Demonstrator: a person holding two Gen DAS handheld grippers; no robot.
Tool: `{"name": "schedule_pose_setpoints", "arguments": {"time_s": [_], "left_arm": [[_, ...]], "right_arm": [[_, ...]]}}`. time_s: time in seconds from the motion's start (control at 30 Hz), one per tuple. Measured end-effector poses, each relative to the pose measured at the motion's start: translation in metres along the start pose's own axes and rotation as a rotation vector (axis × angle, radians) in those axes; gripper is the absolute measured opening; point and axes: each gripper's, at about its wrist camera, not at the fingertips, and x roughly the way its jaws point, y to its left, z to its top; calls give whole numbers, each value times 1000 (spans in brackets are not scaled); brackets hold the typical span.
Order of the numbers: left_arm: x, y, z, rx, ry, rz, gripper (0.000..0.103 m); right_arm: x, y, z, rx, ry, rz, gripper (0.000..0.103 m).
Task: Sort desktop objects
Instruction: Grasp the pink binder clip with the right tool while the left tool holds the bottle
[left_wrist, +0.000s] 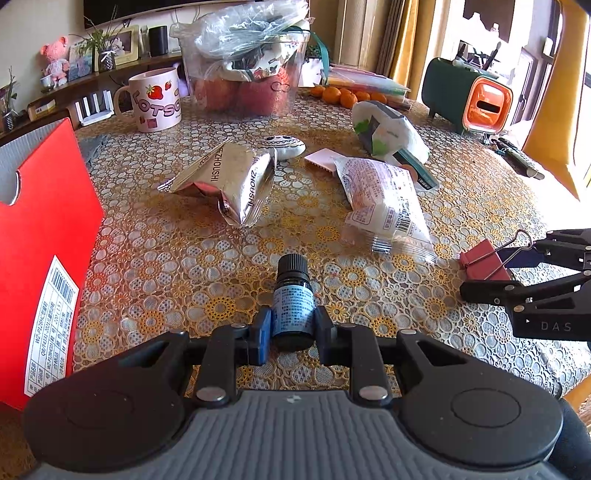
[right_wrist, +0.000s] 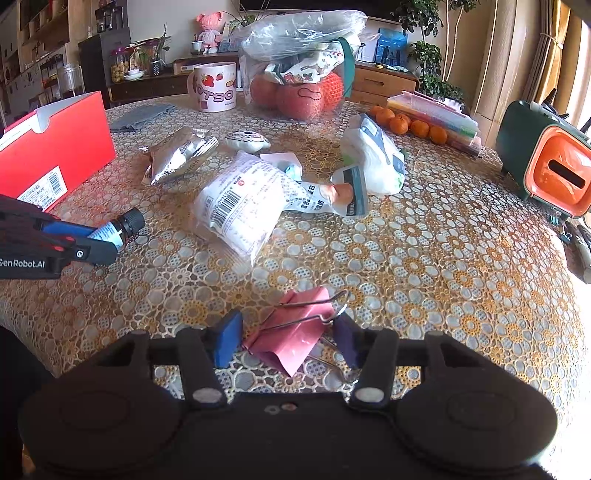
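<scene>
Left tongs clench a small bottle; only the right view shows right tongs loosely straddling a pink binder clip.

Table is carrying the following. Box is standing at the left edge. Mug is sitting at the far side, with the container just right of it. Foil packet is lying mid-table, the printed packet lying right of it. Oranges are lying far right. Small bottle is sitting nearest, between the left gripper fingers; binder clip is lying to its right.
</scene>
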Motion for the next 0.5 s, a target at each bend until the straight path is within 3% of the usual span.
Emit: {"name": "schedule_pose_setpoints", "arguments": {"time_s": [0.33, 0.5], "left_arm": [[9, -4, 9, 16, 5, 14, 23], [6, -5, 6, 8, 2, 22, 23]], "right_arm": [[-1, 0, -2, 33, -14, 6, 46], [-5, 2, -1, 40, -25, 0, 35]]}}
